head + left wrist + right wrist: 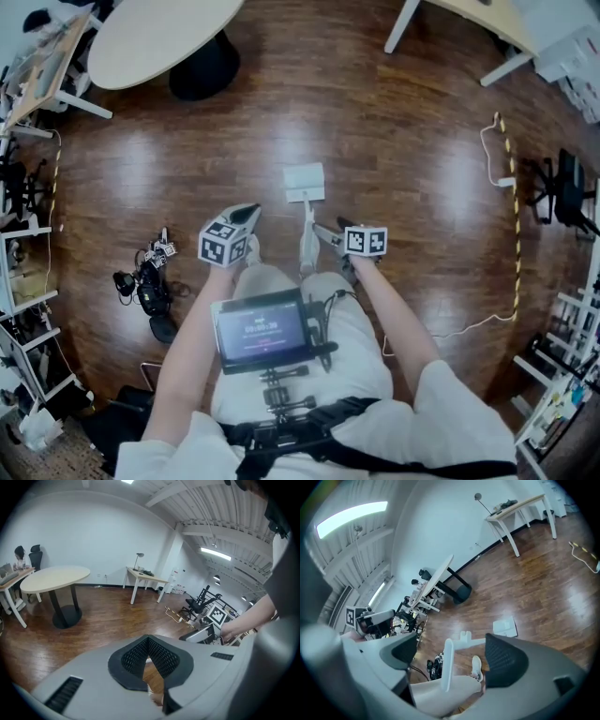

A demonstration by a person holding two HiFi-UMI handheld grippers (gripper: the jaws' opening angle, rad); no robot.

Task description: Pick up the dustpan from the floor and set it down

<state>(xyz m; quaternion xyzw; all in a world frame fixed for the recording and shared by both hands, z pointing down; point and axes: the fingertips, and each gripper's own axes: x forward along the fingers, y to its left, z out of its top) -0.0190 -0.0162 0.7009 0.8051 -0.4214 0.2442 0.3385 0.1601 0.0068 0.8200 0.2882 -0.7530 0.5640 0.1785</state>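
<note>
The white dustpan (305,182) rests on the wood floor ahead of my feet, its long handle (307,242) rising back toward me. My right gripper (326,233) reaches in from the right, level with the handle's top. In the right gripper view the pan (505,627) lies on the floor and its handle (447,665) stands between the jaws of my right gripper (450,654). Floor shows on both sides of the handle, so the pads do not press on it. Left of the handle my left gripper (246,219) hovers, and its pads (161,656) meet at the tips with nothing held.
A round table (159,37) stands at the far left, white desk legs (403,23) at the far right. Black gear (145,281) is piled on the floor to my left. A cable with striped tape (511,164) and an office chair (565,187) lie to the right.
</note>
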